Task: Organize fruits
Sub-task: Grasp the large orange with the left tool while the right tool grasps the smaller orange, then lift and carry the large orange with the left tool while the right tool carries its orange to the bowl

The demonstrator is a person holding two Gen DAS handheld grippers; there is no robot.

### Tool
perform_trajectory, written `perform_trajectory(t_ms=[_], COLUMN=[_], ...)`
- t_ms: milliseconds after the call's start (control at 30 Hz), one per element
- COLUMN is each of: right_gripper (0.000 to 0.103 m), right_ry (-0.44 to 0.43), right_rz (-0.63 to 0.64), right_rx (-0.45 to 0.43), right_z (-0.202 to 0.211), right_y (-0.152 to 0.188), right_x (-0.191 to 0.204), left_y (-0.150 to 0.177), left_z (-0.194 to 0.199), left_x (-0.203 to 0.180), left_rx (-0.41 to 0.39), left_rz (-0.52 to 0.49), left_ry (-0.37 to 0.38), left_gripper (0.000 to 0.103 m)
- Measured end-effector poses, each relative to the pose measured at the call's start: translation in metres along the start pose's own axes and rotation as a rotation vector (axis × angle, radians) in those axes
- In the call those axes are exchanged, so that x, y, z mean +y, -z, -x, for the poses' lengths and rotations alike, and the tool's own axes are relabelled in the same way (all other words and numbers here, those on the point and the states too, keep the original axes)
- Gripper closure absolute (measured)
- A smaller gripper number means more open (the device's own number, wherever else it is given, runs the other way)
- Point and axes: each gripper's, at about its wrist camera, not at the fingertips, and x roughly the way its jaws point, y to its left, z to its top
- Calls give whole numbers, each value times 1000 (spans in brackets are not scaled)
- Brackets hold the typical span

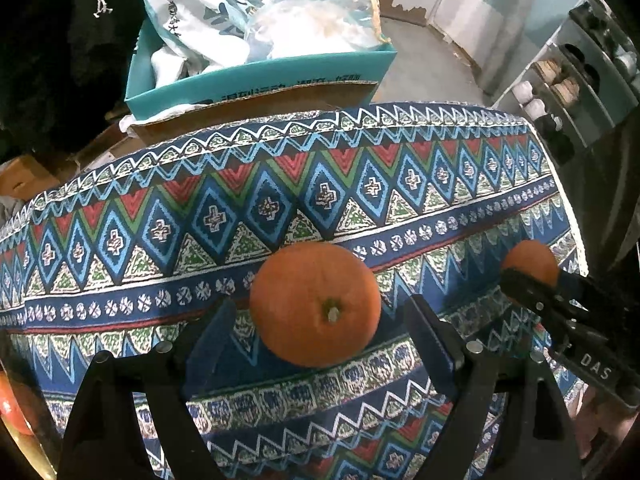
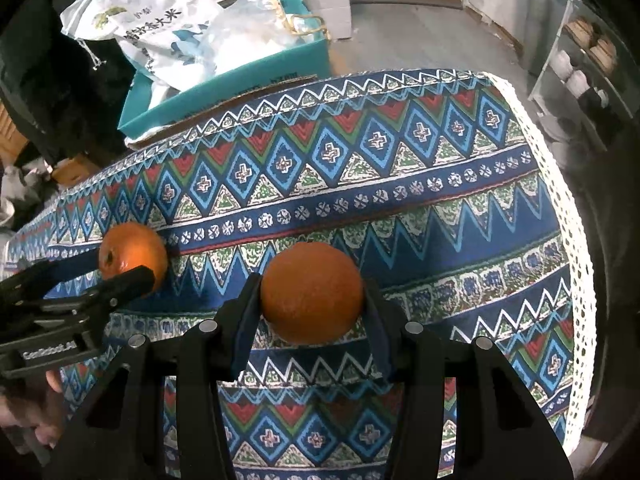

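Observation:
An orange with its stem facing me (image 1: pixel 316 304) sits on the patterned tablecloth (image 1: pixel 280 184) between the fingers of my left gripper (image 1: pixel 320 312), which is open, with gaps on both sides of the fruit. In the right wrist view my right gripper (image 2: pixel 312 292) is shut on a second orange (image 2: pixel 312 292), both pads touching its sides. That orange and gripper also show in the left wrist view (image 1: pixel 530 260) at the right. The first orange shows in the right wrist view (image 2: pixel 132 254) at the left, beside the left gripper.
A teal cardboard box (image 1: pixel 260 76) holding white bags stands beyond the table's far edge. A shelf with jars (image 1: pixel 560 92) stands at the right. The cloth's lace edge (image 2: pixel 572 240) marks the table's right side. Something red-orange (image 1: pixel 16 404) lies at the far left.

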Motion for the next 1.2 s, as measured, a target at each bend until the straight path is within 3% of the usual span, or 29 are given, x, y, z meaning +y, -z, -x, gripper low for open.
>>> perform_trajectory(t_ms=[167,333,767,1200], right_gripper=[55,55,55,55], right_ry=[0,9,59,35], right_rz=[-1,25,127,177], right_rx=[1,6,-5,-67], right_z=[-4,-7,1,40], right_y=[0,0,4,5], right_x=[3,10,31,57], left_y=[0,-1,15,21], left_z=[-7,-14,4,59], left_x=[6,10,3,15], left_rx=[-8,5,-41,-118], left_rz=[13,12,-65,-67], left_ry=[-8,45,-10,-23], left_gripper=[16,34,35,35])
